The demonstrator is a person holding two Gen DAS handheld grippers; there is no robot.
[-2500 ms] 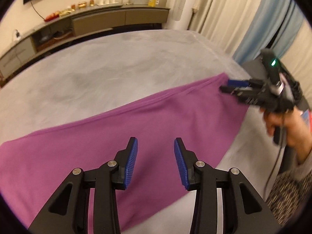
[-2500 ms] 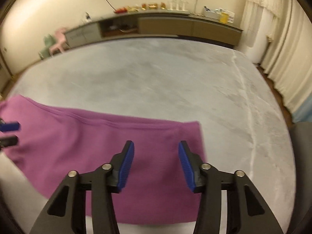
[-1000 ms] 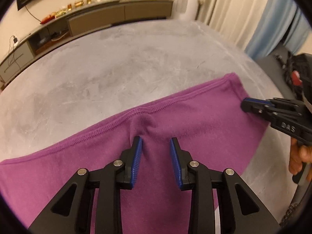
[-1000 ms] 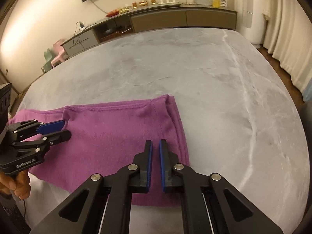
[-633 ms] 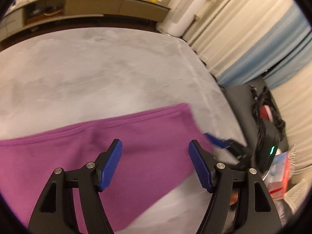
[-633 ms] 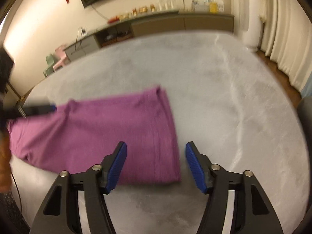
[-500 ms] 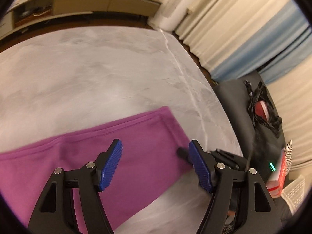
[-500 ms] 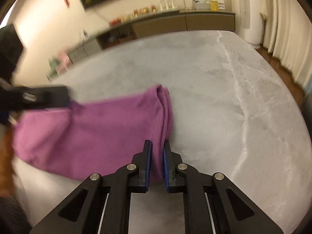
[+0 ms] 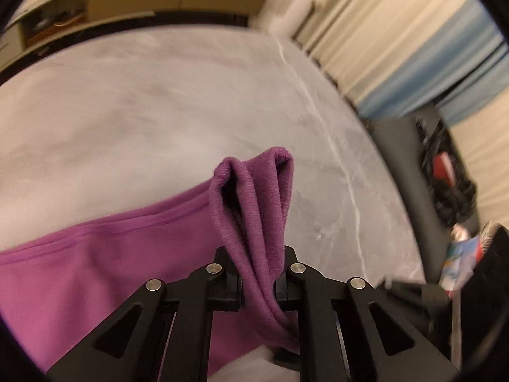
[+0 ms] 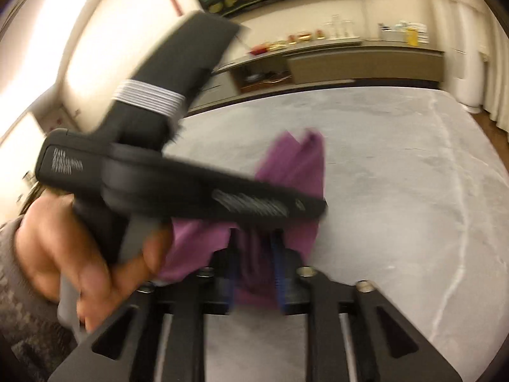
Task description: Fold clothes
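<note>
A purple garment (image 9: 105,254) lies on the grey table (image 9: 143,105). My left gripper (image 9: 259,281) is shut on its right end, and a bunched fold (image 9: 254,197) stands up between the fingers. In the right wrist view my right gripper (image 10: 254,273) is shut on the same purple garment (image 10: 296,162), with cloth pinched between the blue pads. The left gripper's black body (image 10: 178,187) and the hand (image 10: 79,254) holding it cross just in front of the right gripper. This view is motion-blurred.
A long sideboard (image 10: 334,57) with small items runs along the far wall. Curtains (image 9: 397,51) hang at the right. A dark chair with bags (image 9: 445,172) stands off the table's right edge. The grey tabletop (image 10: 397,159) stretches ahead and to the right.
My left gripper went from open above the cloth to shut on its right end, lifting a fold. The two grippers have come close together, and the left one now crosses the right view.
</note>
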